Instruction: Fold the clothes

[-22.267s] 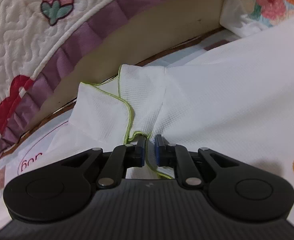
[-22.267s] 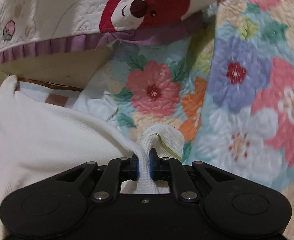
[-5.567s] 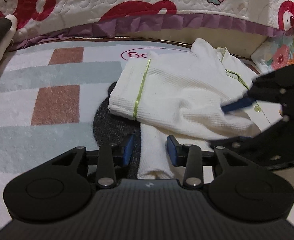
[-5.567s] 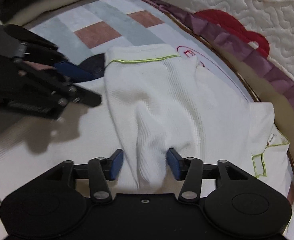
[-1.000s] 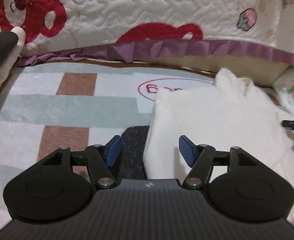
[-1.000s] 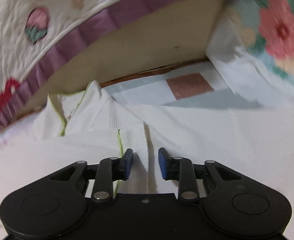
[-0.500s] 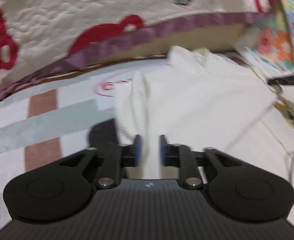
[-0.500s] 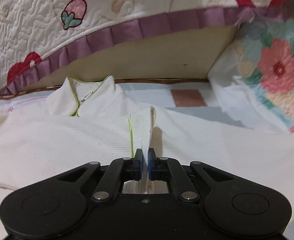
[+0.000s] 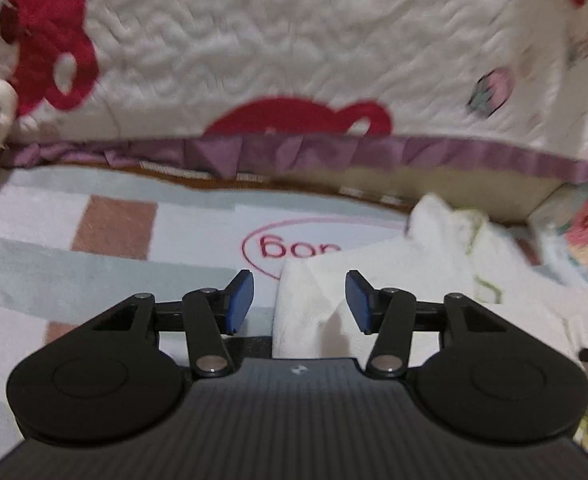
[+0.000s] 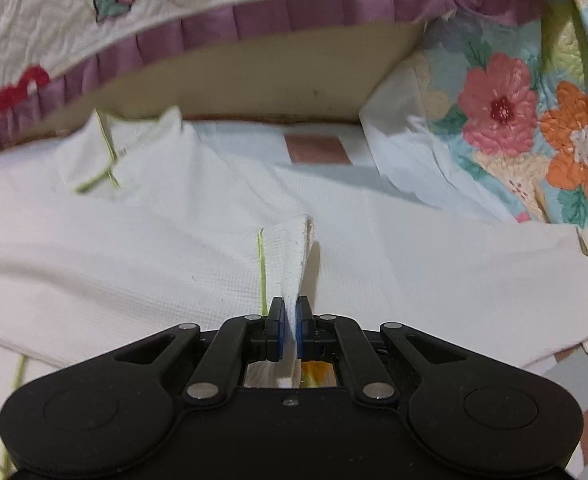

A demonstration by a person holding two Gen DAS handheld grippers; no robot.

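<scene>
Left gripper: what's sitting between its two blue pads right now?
In the left wrist view, a folded edge of the white shirt stands between the pads of the left gripper, which have just been opening and do not press it.

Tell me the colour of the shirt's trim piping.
Lime green piping on the white shirt, clearest in the right wrist view.

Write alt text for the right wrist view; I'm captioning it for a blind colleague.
The right claw is shut on a raised fold of a white shirt with lime-green piping, spread on a patchwork mat. Behind are a purple-trimmed quilt and a floral quilt.
</scene>
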